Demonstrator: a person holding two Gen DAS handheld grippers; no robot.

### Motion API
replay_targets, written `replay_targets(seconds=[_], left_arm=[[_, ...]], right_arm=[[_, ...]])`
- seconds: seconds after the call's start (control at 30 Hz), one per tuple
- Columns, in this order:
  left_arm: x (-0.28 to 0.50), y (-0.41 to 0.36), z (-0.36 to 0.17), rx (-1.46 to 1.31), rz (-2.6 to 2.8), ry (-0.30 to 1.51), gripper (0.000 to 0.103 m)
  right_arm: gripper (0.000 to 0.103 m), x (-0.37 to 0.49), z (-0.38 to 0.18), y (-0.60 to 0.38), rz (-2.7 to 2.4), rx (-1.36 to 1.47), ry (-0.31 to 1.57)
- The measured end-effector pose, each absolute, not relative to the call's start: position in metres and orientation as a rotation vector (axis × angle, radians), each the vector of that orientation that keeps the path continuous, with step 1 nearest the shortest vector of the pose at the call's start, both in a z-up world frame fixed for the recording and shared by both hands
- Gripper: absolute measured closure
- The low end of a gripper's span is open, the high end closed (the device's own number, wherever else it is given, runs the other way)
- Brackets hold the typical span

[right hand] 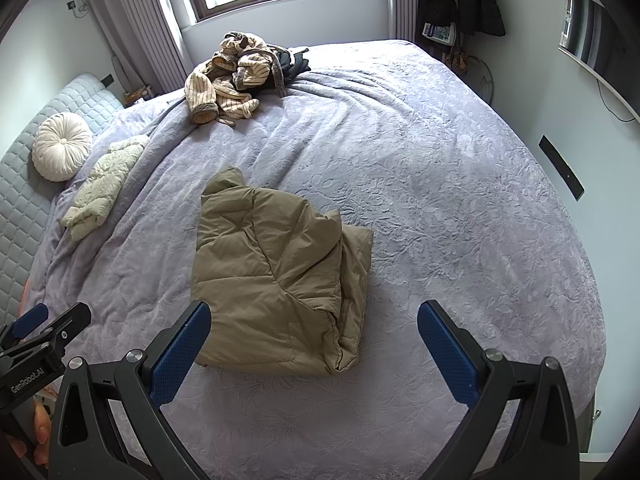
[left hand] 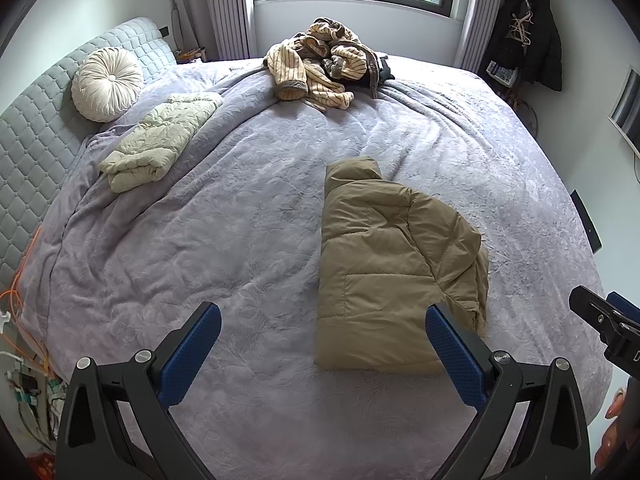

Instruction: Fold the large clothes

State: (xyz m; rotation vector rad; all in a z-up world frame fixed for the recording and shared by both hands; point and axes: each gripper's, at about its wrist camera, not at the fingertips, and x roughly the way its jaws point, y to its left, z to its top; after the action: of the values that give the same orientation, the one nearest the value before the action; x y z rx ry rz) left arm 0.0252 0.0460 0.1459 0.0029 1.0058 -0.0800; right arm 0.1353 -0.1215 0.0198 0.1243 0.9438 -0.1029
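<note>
Left wrist view: a folded tan quilted puffer jacket (left hand: 396, 272) lies mid-bed on the lavender embossed bedspread (left hand: 240, 240). The left gripper (left hand: 322, 350) and right gripper (right hand: 314, 344) hover above it, jaws spread wide, holding nothing.

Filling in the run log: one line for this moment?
left claw open | right claw open | tan puffer jacket folded on bed, untouched | striped robe unfolded

My right gripper (right hand: 314, 328) is hovering wide open above the lavender embossed bedspread (right hand: 460, 208), its left blue pad overlapping the folded tan puffer jacket (right hand: 276, 276) in view.
</note>
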Motion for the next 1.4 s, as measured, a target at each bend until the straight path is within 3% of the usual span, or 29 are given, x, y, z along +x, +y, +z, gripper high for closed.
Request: replay_targets(seconds=[1.4], left_arm=[[0.0255, 0.0513, 0.1428, -0.002, -0.082, 1.003, 0.001]], right_arm=[[0.000, 0.1358, 0.0197, -0.1217, -0.103, 0.125, 0.947]])
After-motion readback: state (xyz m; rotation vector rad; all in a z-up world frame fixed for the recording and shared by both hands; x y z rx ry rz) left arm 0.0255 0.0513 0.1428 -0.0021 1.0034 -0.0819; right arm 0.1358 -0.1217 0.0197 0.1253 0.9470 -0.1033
